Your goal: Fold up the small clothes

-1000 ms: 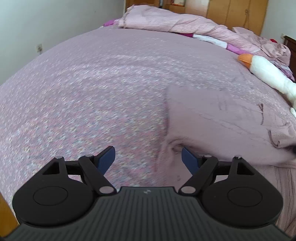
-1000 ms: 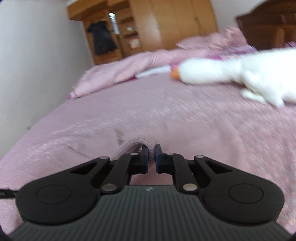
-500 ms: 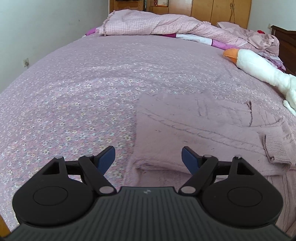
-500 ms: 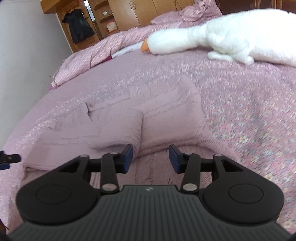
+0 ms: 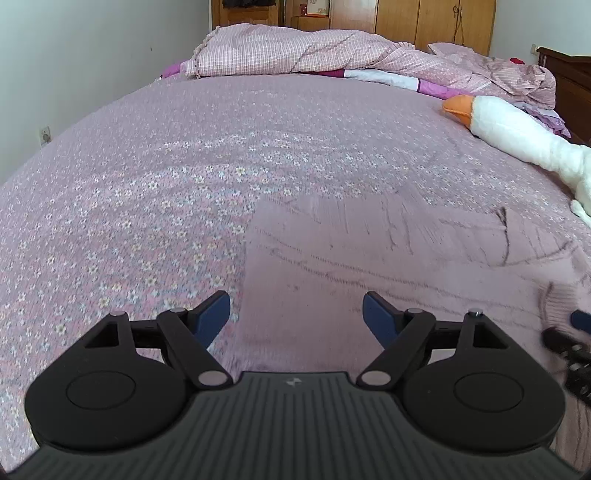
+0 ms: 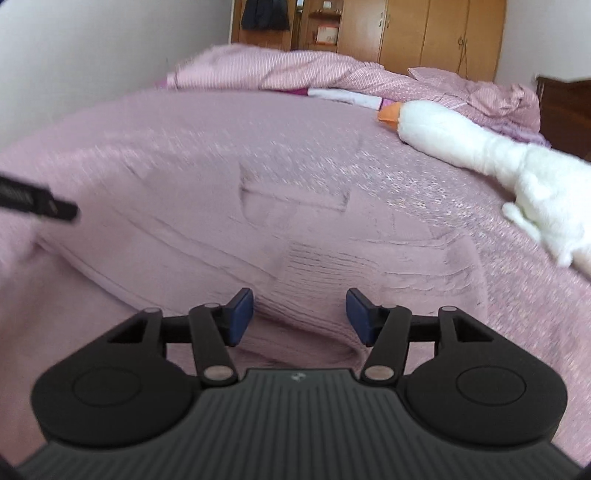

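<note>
A small pale pink knitted sweater (image 5: 369, 254) lies flat on the flowered pink bedspread (image 5: 166, 177). My left gripper (image 5: 296, 314) hangs open just over the sweater's near left edge, nothing between its pads. The sweater (image 6: 229, 229) fills the middle of the right wrist view, with a ribbed sleeve cuff (image 6: 314, 273) folded over its body. My right gripper (image 6: 300, 314) hovers above that cuff; its jaws are opening and the pads do not press the knit. The right gripper's tip (image 5: 576, 332) shows at the left view's right edge, and the left gripper's finger (image 6: 37, 203) at the right view's left edge.
A white plush goose (image 5: 524, 136) with an orange beak lies along the bed's right side, also in the right wrist view (image 6: 480, 147). A crumpled pink duvet (image 5: 314, 51) is heaped at the bed's far end. Wooden wardrobes (image 6: 424, 33) stand behind; a white wall (image 5: 74, 55) runs on the left.
My right gripper has opened and let go of the sleeve cuff, which now lies folded on the sweater. The left gripper stayed open while its view slid left across the sweater.
</note>
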`<state>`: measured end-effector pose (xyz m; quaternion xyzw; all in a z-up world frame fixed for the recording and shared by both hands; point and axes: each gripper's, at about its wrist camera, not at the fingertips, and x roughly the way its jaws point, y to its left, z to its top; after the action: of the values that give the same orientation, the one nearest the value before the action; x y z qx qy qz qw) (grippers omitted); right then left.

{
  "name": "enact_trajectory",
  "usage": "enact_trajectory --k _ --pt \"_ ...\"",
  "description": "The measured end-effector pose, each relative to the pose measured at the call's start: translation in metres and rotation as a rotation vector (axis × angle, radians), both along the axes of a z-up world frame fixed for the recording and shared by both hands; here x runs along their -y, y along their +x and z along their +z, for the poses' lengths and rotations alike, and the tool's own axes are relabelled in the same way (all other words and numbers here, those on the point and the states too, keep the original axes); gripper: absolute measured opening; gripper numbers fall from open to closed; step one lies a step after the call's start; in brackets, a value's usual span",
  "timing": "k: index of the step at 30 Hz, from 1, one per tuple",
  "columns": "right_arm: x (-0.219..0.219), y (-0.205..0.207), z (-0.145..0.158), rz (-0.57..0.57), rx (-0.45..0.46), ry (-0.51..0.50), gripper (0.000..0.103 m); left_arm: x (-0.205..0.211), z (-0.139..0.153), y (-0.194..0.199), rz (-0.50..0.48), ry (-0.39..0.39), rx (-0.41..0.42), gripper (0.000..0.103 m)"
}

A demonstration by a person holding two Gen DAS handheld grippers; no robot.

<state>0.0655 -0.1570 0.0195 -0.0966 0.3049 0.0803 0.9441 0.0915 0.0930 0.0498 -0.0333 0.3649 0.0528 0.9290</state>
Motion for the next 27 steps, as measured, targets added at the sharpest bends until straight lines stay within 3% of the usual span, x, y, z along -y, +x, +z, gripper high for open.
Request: enact_trajectory --k 2,3,5,10,14,22,27 --pt "0.007 0.003 -0.001 -0.004 -0.011 0.025 0.047 0.002 -0.001 0.007 0.004 -0.002 0.006 0.084" --pt "0.01 0.006 0.001 -0.008 -0.022 0.039 0.025 0.002 -0.001 0.009 0.007 -0.003 0.012 0.084" --pt "0.016 0.007 0.008 -0.024 -0.012 0.052 0.018 0.004 -0.002 0.014 0.014 0.002 0.028 0.084" --pt "0.043 0.006 0.052 -0.059 0.131 0.161 0.016 0.007 -0.007 0.025 0.051 0.024 0.06 0.084" --pt "0.083 0.003 0.066 -0.158 0.205 0.27 0.01 0.009 -0.024 0.038 0.061 0.058 0.019 0.084" --pt "0.136 0.004 0.002 -0.324 0.032 0.293 0.009 0.006 -0.039 0.045 0.073 0.053 0.002 0.089" --pt "0.148 -0.004 -0.008 -0.366 0.006 0.353 0.012 0.003 -0.031 0.04 0.076 0.049 -0.01 0.089"
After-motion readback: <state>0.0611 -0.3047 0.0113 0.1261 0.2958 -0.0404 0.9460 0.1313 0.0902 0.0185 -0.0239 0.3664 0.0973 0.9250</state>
